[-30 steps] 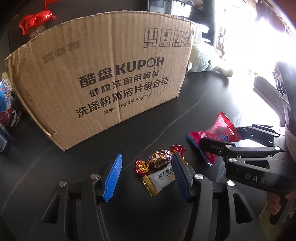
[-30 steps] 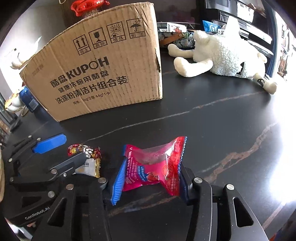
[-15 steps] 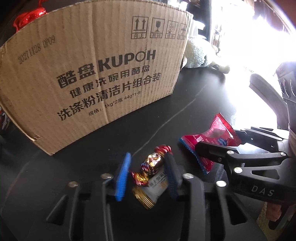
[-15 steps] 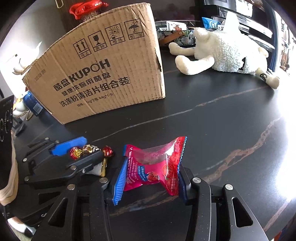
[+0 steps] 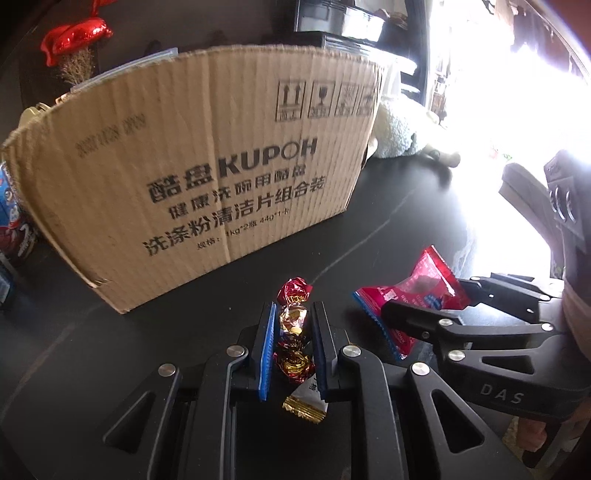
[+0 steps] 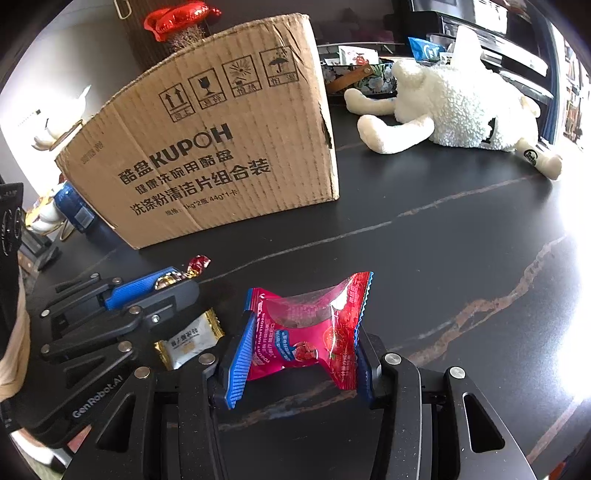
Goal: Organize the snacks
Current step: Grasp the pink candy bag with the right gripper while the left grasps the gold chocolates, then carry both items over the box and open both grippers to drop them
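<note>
My left gripper (image 5: 292, 334) is shut on a foil-wrapped candy (image 5: 293, 317) with red and gold twisted ends, held just over the black table. A white and gold snack packet (image 5: 306, 402) lies under the left jaws, free of them; it also shows in the right wrist view (image 6: 188, 341). My right gripper (image 6: 299, 354) is shut on a red snack packet (image 6: 314, 328), seen from the left wrist view (image 5: 413, 291) at the right. The cardboard box (image 5: 192, 177) stands open-topped behind both grippers. The left gripper (image 6: 162, 286) with the candy shows left of the right one.
A white plush sheep (image 6: 454, 107) lies at the back right of the black table (image 6: 443, 258). A blue and red can (image 5: 14, 221) stands left of the box. A red foil ornament (image 5: 74, 33) sits behind the box. Trays of packets (image 6: 354, 62) stand behind the sheep.
My left gripper moved forward over the foil candy and closed on it, then lifted slightly. The white and gold packet stayed on the table. My right gripper keeps holding the red packet.
</note>
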### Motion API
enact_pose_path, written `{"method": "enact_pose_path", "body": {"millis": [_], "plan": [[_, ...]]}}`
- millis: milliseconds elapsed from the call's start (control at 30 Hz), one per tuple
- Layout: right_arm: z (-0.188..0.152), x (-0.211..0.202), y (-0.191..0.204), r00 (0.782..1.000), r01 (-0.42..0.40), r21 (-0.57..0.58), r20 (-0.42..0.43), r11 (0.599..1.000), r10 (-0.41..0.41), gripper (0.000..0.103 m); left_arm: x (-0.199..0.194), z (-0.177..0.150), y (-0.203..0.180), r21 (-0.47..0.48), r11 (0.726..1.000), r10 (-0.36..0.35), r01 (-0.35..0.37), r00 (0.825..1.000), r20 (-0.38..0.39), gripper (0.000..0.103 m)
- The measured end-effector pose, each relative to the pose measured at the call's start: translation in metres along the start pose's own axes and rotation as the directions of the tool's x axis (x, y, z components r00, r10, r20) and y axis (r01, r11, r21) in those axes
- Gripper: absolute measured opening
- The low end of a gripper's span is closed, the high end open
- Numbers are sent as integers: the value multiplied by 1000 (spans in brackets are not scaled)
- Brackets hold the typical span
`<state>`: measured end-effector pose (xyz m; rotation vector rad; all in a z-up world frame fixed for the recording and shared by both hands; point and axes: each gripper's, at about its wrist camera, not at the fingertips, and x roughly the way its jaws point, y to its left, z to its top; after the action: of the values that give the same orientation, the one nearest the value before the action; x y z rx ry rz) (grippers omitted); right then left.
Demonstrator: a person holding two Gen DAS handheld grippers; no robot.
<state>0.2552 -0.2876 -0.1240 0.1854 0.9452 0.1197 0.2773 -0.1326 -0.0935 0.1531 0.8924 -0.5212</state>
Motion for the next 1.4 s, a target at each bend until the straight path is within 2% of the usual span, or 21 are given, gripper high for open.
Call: {"method": "enact_pose_path", "body": {"millis": [367,600,933,1400], "plan": [[2,-19,14,997,-54,-30,49,998,56,48,-37,-4,3,-36,999,35,-34,999,41,19],[14,-52,31,989,-76,-68,125,995,84,48,-68,2,6,-67,997,38,-34,997,64,19],[44,-91,60,973,-97,-128,195,987,121,48,-121,26,22,-110,992,71,-55,986,149,19],[98,-114,86,963,-64,-204,244,977,114,48,-150,76,43,-116,987,131,-107,966,224,19]]}}
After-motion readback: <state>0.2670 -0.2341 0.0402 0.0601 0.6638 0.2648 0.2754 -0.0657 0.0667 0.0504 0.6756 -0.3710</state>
